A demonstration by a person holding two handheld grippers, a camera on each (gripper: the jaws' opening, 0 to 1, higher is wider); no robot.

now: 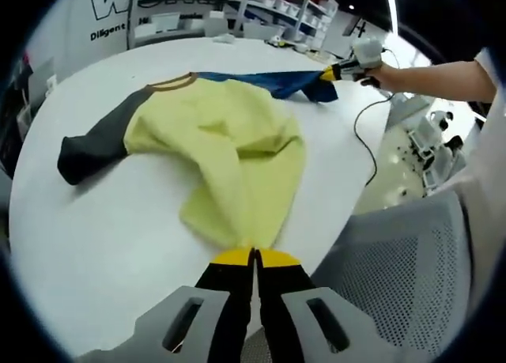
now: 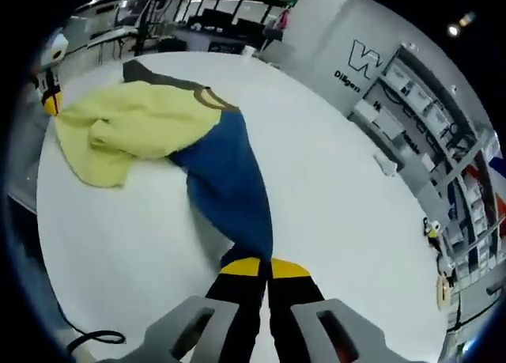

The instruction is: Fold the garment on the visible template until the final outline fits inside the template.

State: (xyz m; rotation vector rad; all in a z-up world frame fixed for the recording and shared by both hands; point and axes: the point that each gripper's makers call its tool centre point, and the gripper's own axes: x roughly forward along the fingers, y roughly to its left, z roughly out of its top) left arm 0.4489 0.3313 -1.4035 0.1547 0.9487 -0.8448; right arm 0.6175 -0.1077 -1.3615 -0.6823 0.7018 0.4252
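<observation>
In the left gripper view, your left gripper (image 1: 254, 256) rises from the bottom centre with its jaws pinched together on the yellow hem of the shirt (image 1: 229, 153), which lies rumpled across the middle of the white table (image 1: 95, 236), while your right gripper (image 1: 341, 73) at the upper right grips the blue sleeve. In the right gripper view, your right gripper (image 2: 263, 266) at the bottom centre is clamped on that blue sleeve, the shirt (image 2: 150, 130) stretches toward the upper left, and your left gripper (image 2: 50, 103) holds the yellow edge at the far left.
</observation>
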